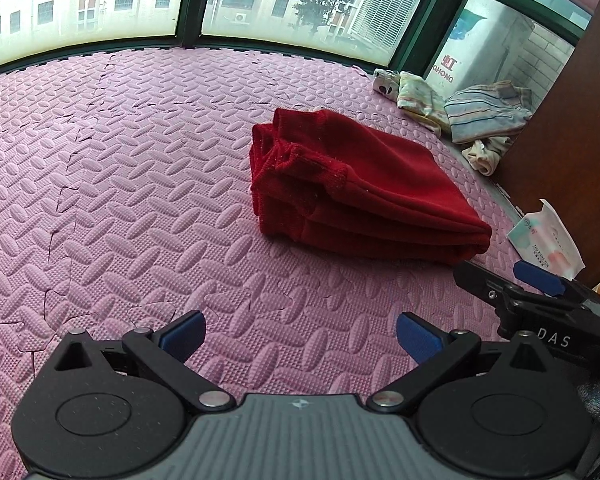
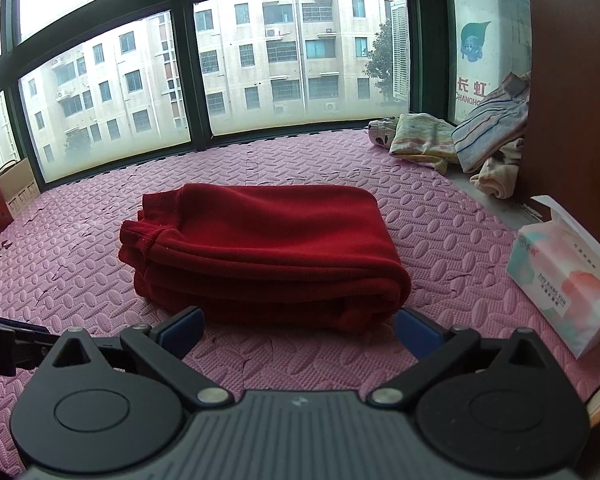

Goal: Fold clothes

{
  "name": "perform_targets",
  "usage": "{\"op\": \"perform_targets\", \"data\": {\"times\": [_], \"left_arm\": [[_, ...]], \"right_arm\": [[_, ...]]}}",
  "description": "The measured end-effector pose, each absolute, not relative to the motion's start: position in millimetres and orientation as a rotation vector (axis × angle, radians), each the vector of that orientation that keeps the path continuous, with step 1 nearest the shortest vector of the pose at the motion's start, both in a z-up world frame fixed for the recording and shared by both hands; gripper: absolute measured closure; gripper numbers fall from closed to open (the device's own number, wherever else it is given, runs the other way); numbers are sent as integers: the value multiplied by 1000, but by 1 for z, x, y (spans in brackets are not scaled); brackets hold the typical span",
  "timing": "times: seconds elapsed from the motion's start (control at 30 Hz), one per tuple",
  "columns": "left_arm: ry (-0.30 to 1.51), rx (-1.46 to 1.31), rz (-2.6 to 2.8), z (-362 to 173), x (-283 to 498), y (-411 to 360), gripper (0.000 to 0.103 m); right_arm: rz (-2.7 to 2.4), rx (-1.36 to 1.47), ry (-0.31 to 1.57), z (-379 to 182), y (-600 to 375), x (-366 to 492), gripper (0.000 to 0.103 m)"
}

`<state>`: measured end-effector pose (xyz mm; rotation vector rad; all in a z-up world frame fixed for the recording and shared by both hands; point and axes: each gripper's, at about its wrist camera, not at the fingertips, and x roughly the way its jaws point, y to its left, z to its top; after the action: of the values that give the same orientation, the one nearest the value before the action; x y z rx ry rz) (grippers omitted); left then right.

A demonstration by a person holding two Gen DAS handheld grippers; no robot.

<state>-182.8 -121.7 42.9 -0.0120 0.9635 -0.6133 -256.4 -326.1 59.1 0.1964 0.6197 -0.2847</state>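
A dark red knit garment point(image 1: 360, 188) lies folded into a thick rectangular bundle on the pink foam mat point(image 1: 140, 160); ribbed cuffs stick out at its left end. In the right wrist view the red garment point(image 2: 268, 252) sits just beyond my right gripper point(image 2: 300, 330), which is open and empty, its blue pads point(image 2: 182, 330) close to the bundle's near edge. My left gripper point(image 1: 300, 336) is open and empty over bare mat, short of the bundle and to its left. The right gripper point(image 1: 512, 280) shows at the right edge of the left wrist view.
A pile of loose clothes point(image 2: 460, 140) lies in the far right corner by a brown wooden panel point(image 2: 572, 80). A tissue pack point(image 2: 564, 276) stands at the right. Cardboard boxes point(image 2: 8, 196) sit at the far left. Windows point(image 2: 140, 92) border the pink mat point(image 2: 60, 260).
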Motion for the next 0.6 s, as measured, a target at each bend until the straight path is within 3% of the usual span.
{"op": "perform_targets", "data": {"times": [0.6], "left_arm": [[999,69,-620,31,-177,-134,0]], "right_arm": [[-293,198,662,54,-331,-241,0]]}}
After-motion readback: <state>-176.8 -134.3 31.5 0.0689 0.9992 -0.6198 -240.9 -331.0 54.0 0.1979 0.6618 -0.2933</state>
